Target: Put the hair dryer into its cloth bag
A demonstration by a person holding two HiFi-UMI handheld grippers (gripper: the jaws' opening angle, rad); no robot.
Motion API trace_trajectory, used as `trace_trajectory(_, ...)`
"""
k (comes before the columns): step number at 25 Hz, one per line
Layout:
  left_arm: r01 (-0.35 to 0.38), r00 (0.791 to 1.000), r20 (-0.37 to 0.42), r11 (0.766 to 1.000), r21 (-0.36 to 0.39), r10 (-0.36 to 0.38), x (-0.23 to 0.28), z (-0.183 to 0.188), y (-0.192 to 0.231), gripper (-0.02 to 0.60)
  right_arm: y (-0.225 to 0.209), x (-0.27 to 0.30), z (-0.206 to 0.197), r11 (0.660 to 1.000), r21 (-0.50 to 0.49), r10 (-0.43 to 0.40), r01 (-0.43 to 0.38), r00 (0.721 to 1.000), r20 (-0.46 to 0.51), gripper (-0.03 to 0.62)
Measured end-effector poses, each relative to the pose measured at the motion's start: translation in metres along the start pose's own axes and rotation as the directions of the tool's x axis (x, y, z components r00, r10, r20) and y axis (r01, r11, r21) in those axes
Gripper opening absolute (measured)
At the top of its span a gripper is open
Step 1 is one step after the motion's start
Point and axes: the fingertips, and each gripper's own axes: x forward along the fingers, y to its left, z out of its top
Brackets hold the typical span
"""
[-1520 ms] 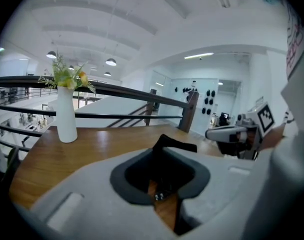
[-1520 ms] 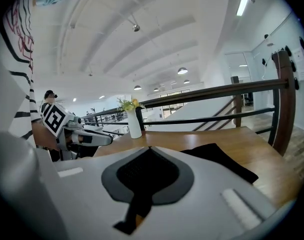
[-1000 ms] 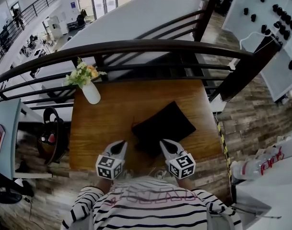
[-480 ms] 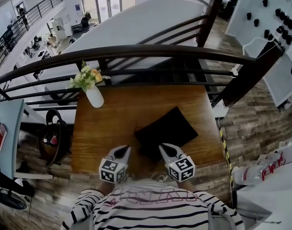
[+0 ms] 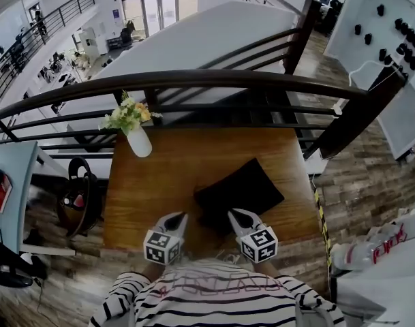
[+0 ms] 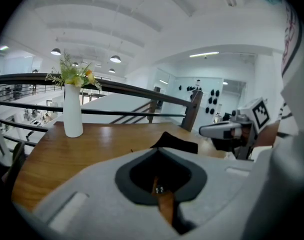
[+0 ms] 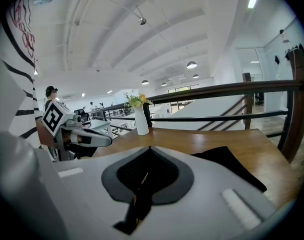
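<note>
A black cloth bag [image 5: 240, 191] lies flat on the wooden table [image 5: 166, 169], right of the middle. No hair dryer shows in any view. My left gripper [image 5: 176, 218] is shut and empty at the table's near edge, just left of the bag's near corner. My right gripper [image 5: 236, 215] is also shut and empty, over the bag's near edge. In the left gripper view the shut jaws [image 6: 159, 150] point toward the bag [image 6: 179, 142], with the right gripper [image 6: 226, 130] beside it. The right gripper view shows the shut jaws [image 7: 149, 148], with the bag [image 7: 231, 166] to their right.
A white vase with flowers [image 5: 135, 133] stands at the table's far left corner. A dark railing [image 5: 214, 80] runs behind the table's far edge. A chair [image 5: 78, 189] stands left of the table, and a white surface with a bottle [image 5: 371, 247] is to the right.
Both grippers stay shut at the table's near edge. Only the head view has shifted slightly.
</note>
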Motion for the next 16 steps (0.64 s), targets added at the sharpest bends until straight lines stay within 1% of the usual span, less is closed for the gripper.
trace_trajectory(5,-0.009,1.000,-0.001,1.000,-0.007,0.009,-0.001,-0.006,0.003,0.003,0.001,0.001,-0.003,1.000,-0.003,-0.001,0.001,1.000,-0.004,0.000)
trace_trajectory(16,-0.004,1.000,-0.005,1.000,-0.012,0.004,0.001,-0.011,0.001,0.003,0.002,0.003,-0.009,1.000,0.002,-0.004,0.004,1.000,-0.004,0.000)
